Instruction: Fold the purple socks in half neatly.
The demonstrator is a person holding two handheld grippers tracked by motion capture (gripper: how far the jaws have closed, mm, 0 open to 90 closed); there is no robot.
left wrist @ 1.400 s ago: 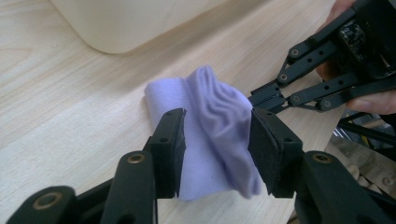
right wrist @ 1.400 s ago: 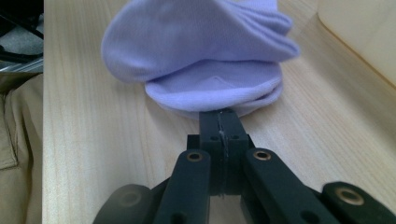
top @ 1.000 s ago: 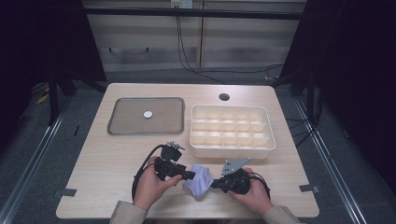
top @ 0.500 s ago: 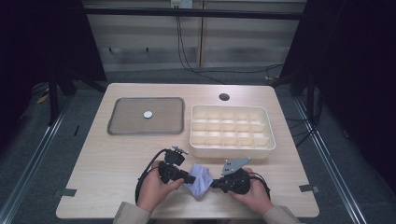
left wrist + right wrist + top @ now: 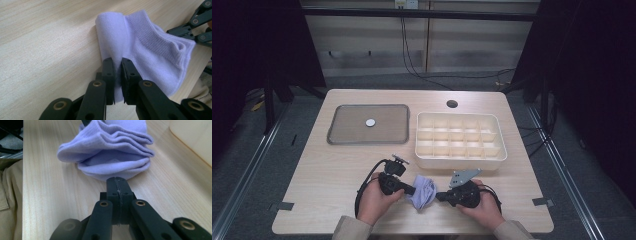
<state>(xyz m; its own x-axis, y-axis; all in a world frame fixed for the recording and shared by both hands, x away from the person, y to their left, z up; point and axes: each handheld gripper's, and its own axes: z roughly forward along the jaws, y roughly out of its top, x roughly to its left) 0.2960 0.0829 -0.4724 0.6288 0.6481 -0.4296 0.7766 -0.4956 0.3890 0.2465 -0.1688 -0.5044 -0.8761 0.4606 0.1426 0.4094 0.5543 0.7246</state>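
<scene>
here one sock (image 5: pixel 140 45) lies bunched on the table (image 5: pixel 327 175) between two grippers: left gripper (image 5: pixel 117 75) fingers pinch its fold; right gripper (image 5: pixel 117 185) fingers are pressed together at its edge, any pinched cloth hidden.

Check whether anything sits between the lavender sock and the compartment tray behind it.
Nothing visible does. The sock, pinched by the left gripper with the right gripper at its edge, has bare table between it and the compartment tray.
</scene>
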